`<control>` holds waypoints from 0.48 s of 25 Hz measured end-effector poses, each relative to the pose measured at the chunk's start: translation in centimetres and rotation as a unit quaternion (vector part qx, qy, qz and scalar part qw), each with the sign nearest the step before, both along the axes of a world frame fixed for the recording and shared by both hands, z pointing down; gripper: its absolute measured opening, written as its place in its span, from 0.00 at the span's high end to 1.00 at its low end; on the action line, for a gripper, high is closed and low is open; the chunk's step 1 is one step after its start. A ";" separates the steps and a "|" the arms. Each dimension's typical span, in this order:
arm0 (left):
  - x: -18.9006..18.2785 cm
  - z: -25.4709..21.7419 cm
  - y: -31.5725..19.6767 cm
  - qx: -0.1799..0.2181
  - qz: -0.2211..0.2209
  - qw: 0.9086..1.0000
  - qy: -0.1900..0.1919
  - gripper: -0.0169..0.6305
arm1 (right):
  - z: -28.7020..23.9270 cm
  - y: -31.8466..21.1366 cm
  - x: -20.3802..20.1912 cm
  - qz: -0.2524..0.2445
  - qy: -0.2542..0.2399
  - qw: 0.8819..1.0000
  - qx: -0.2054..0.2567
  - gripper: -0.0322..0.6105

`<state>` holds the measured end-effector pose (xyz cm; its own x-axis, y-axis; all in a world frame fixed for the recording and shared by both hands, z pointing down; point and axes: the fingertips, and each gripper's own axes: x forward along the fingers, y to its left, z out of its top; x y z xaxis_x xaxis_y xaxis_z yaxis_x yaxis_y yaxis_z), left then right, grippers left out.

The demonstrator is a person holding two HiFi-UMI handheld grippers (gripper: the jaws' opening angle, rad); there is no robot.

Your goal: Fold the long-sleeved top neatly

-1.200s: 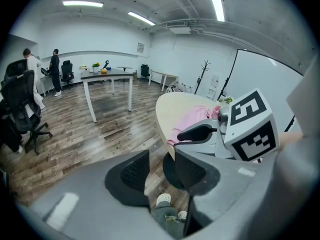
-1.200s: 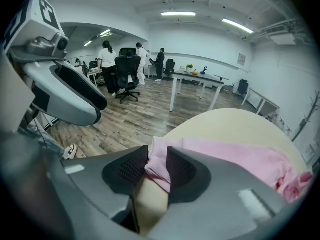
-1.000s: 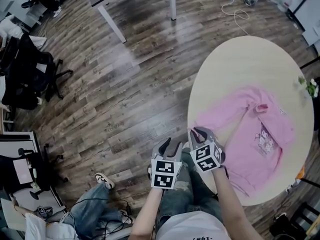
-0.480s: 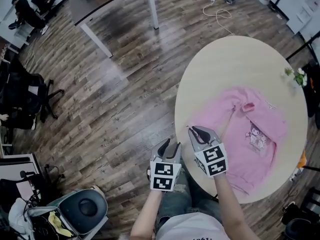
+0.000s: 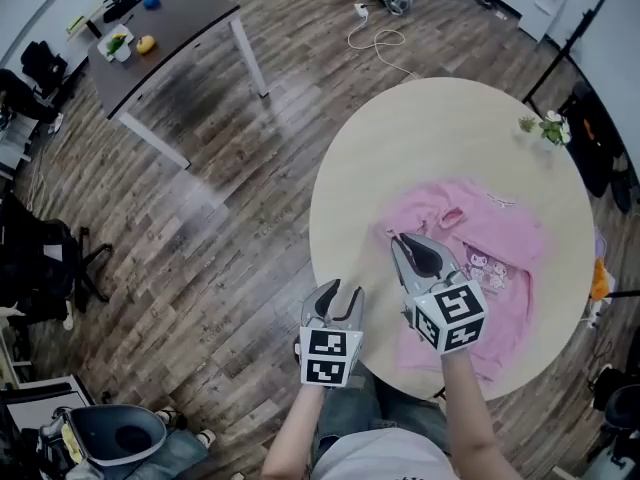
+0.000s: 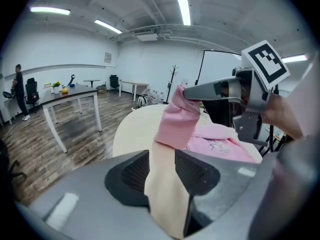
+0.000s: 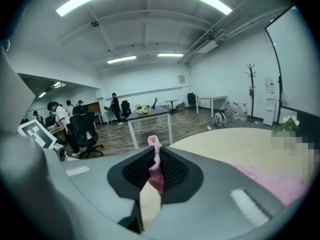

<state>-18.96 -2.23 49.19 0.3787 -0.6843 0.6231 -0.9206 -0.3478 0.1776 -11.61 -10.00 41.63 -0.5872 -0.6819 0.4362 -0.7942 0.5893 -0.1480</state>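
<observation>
1. Long-sleeved top [image 5: 515, 258], pink with a small cartoon print on its front, lies on the near right part of a round pale table [image 5: 440, 138]. Its left part is bunched and raised off the tabletop.
2. Far left in the head view, a dark rectangular table [image 5: 170, 43] with white legs stands on the wood-plank floor [image 5: 220, 238], well apart from the round table.
3. Left gripper [image 5: 341, 293] hangs just off the round table's near edge, above the floor. In the left gripper view its 2 jaws stand apart, with only bare tabletop showing between them, so it holds nothing.
4. Right gripper [image 5: 403, 243] is above the top's left part, its jaws pinched together on a fold of the pink cloth. In the left gripper view that cloth hangs down from the jaws as a sleeve-like strip [image 6: 175, 119].
5. Right of that gripper, the body of the top lies flat and reaches close to the table's near edge.
6. Far right, a small potted plant [image 5: 548, 128] stands near the table's rim, apart from the top.
</observation>
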 end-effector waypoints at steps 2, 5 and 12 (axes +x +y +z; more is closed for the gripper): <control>1.2 -0.7 -1.0 0.008 0.018 1.000 0.000 0.56 | -1.1 -1.1 1.7 0.020 -0.003 1.000 0.010 0.86; 2.8 -1.7 -2.4 0.018 0.040 0.999 0.003 0.56 | -2.8 -2.7 4.0 0.043 -0.005 0.999 0.025 0.86; 6.9 -2.2 -4.0 0.027 0.106 0.994 0.003 0.56 | -7.7 -5.8 8.7 0.096 -0.019 0.992 0.074 0.86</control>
<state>-12.08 -6.21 47.03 0.5214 -0.6212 0.5850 -0.8245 -0.5433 0.1580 -2.94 -15.77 33.95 -0.4553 -0.8373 0.3026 -0.8890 0.4460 -0.1035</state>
